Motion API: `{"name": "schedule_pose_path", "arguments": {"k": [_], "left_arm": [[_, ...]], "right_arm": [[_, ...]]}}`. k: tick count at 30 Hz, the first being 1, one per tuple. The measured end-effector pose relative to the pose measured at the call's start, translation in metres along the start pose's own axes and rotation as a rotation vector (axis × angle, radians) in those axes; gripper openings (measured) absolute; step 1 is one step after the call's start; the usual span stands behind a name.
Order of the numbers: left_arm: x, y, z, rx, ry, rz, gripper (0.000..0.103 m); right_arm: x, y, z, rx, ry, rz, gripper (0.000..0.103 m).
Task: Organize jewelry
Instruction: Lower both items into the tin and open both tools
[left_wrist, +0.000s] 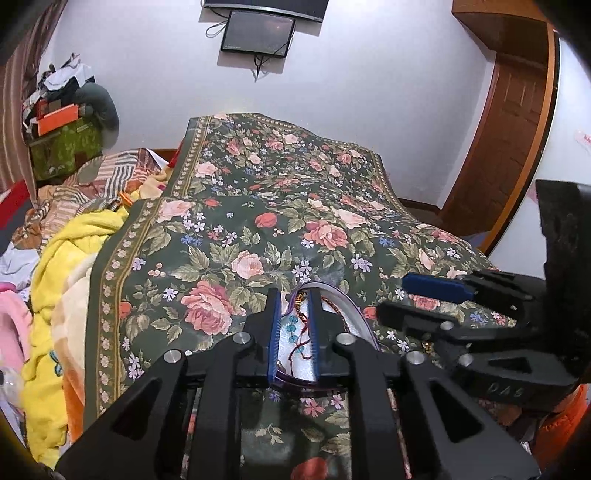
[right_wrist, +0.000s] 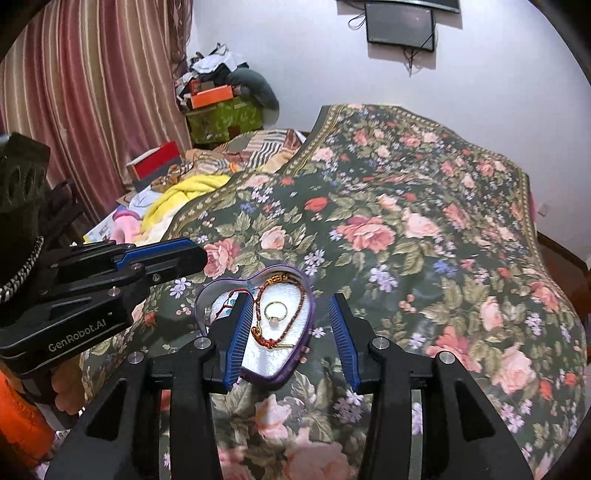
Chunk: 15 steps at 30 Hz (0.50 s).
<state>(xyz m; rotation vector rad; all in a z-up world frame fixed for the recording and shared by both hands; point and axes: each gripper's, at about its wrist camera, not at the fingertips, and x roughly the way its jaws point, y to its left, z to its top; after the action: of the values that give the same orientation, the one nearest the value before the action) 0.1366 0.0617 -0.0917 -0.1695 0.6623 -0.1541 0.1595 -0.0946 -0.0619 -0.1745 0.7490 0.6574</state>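
A purple heart-shaped jewelry box (right_wrist: 295, 363) with a white lining lies open on the floral bedspread (right_wrist: 406, 221). Inside lie a gold ring (right_wrist: 276, 311) and a red beaded necklace (right_wrist: 291, 317) with a gold piece. My right gripper (right_wrist: 291, 332) is open, its fingers astride the box. My left gripper (left_wrist: 293, 328) hovers over the same box (left_wrist: 347, 306), jaws narrowly apart with a red string (left_wrist: 299, 345) between them; I cannot tell whether they pinch it. The left gripper also shows in the right wrist view (right_wrist: 195, 254).
Yellow, pink and striped blankets (left_wrist: 55, 295) are piled at the bed's left. Boxes and clothes (right_wrist: 218, 107) are stacked by the striped curtain (right_wrist: 92, 92). A wooden door (left_wrist: 498, 140) stands at the right. A screen (left_wrist: 258, 33) hangs on the wall.
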Motion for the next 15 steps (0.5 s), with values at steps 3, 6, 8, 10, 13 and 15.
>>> {"name": "schedule_pose_path", "arguments": {"k": [3, 6, 8, 10, 13, 15], "left_arm": [[-0.012, -0.010, 0.000, 0.024, -0.023, 0.011, 0.031], [-0.020, -0.020, 0.001, 0.045, -0.031, 0.011, 0.034], [-0.024, -0.027, 0.001, 0.055, -0.031, 0.005, 0.037], [-0.026, -0.035, 0.000, 0.070, -0.025, 0.001, 0.037], [-0.025, -0.047, -0.004, 0.094, -0.006, -0.010, 0.038], [-0.023, -0.056, -0.008, 0.110, 0.013, -0.018, 0.038]], "right_arm": [[-0.014, -0.006, -0.002, 0.011, -0.019, -0.021, 0.040], [-0.028, -0.014, -0.006, 0.024, -0.032, -0.049, 0.040], [-0.037, -0.020, -0.010, 0.035, -0.038, -0.062, 0.041], [-0.045, -0.026, -0.014, 0.048, -0.044, -0.078, 0.044], [-0.057, -0.037, -0.024, 0.066, -0.053, -0.109, 0.050], [-0.064, -0.045, -0.031, 0.080, -0.050, -0.124, 0.050]]}}
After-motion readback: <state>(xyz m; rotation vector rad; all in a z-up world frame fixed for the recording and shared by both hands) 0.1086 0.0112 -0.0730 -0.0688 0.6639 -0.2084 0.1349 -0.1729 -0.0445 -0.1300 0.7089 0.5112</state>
